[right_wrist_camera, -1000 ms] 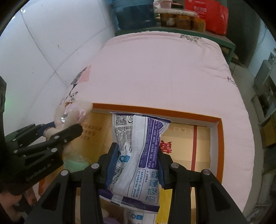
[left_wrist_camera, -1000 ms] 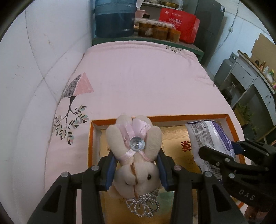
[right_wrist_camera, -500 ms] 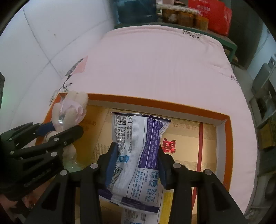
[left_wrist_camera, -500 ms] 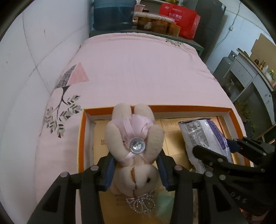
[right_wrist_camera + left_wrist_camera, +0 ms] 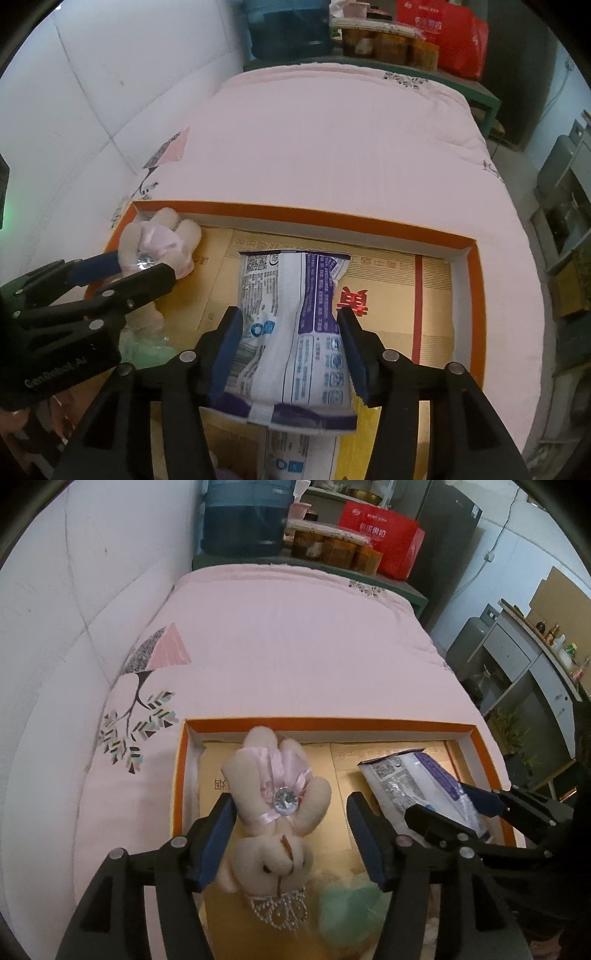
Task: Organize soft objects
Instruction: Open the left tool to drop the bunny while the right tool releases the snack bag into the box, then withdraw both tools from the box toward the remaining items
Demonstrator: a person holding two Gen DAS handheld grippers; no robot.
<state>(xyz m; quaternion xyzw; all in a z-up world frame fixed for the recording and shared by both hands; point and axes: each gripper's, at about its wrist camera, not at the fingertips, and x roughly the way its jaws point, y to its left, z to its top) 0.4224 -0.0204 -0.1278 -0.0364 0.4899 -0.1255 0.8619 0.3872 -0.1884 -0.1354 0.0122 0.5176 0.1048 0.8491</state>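
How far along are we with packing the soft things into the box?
Done: the plush bunny and the wipes pack are down inside the orange-rimmed box. In hand: both hand-held grippers have just been opening. The left stands clear of the bunny; the right shows a gap on one side of the pack. Left: pull both out. A green item also lies in the box.

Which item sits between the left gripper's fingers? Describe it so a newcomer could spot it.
On the pink bed lies an orange-rimmed cardboard box. At its left end, between the left gripper's opened jaws, lies a cream plush bunny; only it has a pink dress, rhinestone and tiara.
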